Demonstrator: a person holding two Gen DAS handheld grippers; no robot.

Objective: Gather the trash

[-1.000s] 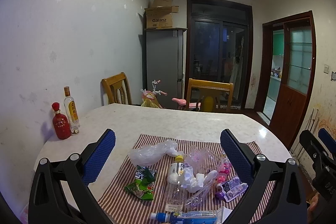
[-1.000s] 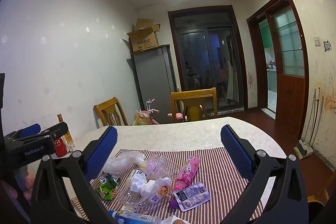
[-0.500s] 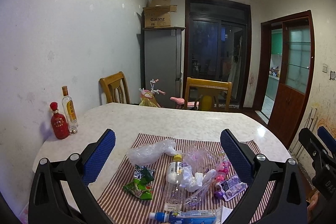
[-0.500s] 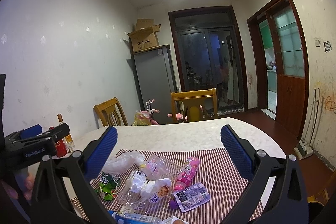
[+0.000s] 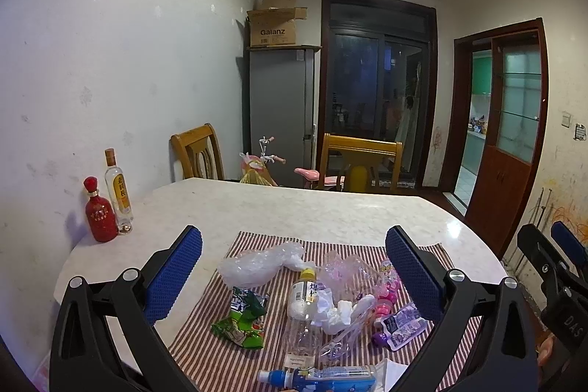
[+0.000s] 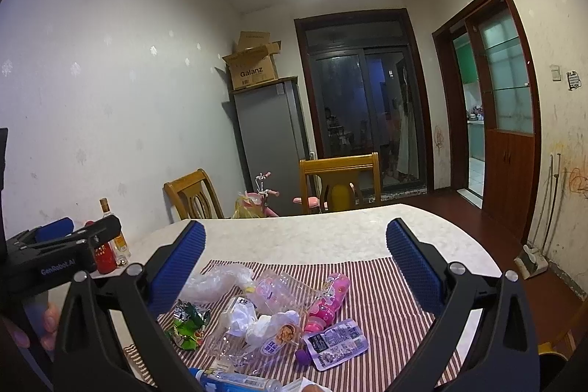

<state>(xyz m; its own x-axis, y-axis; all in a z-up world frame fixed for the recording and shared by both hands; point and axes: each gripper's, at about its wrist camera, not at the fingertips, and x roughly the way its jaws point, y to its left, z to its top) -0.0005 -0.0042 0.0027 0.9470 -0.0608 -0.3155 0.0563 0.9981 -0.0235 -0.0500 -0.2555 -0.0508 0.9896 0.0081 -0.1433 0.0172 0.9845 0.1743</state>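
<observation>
Both of my hand-held grippers hang above the near edge of the desk (image 5: 330,208), each with its blue pads spread wide apart and nothing between them. The left hand-held gripper (image 5: 294,267) frames the trash heap on the striped cloth (image 5: 367,241): a crumpled clear plastic bag (image 5: 257,263) lies just ahead of it, a green snack wrapper (image 5: 240,322) sits below and closer to its left finger, and a clear bottle with a yellow cap (image 5: 303,304) lies between the fingers, touching wads of white tissue (image 5: 332,313). A pink bottle (image 5: 387,292) and a purple pouch (image 5: 400,326) rest close to its right finger, and a blue-capped bottle (image 5: 319,378) lies across the bottom, nearest to me. The right hand-held gripper (image 6: 296,269) looks at the same heap from the other side, with the pouch and pink bottle lying between its fingers and the green wrapper near its left finger. Far to the left of both, a red bottle (image 5: 99,212) and a tall clear bottle (image 5: 118,193) stand upright side by side near the wall. Beyond the desk stand two wooden chairs (image 5: 360,160) and a grey fridge (image 5: 281,105) carrying a cardboard box (image 5: 275,24).
</observation>
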